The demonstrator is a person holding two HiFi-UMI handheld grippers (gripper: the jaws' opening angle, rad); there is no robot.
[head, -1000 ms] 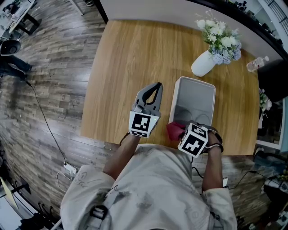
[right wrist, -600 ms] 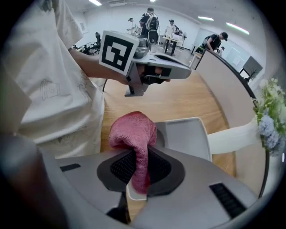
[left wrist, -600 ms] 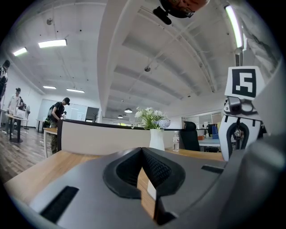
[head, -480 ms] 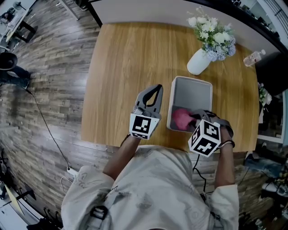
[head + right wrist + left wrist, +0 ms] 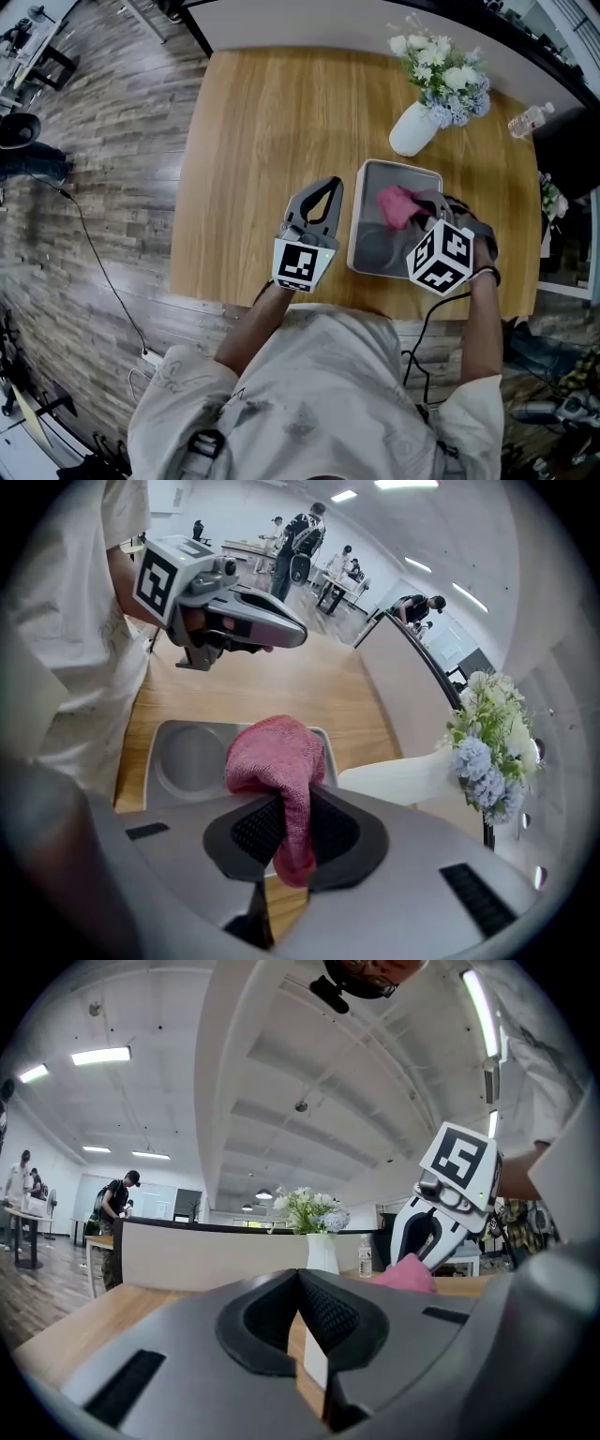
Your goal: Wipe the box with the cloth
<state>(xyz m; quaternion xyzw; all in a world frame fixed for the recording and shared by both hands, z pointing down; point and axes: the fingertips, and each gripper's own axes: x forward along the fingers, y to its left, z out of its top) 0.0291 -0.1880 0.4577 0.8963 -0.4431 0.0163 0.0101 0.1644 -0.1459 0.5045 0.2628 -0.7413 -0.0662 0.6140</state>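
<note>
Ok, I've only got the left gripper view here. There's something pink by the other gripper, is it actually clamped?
Observer: Yes. The right gripper is shut on the cloth, which bunches above the jaws.
Operator: And where's the box?
Observer: The box lies on the table, below your view. The cloth is over it, toward its far end.
Operator: Is my left gripper touching it?
Observer: The left gripper sits just beside the box's left edge. I cannot tell if they touch.

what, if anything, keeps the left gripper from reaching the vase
Probably nothing, so yes: bare table lies between the left gripper and the vase. The box sits just right of that path, with the right gripper and cloth over it.
</note>
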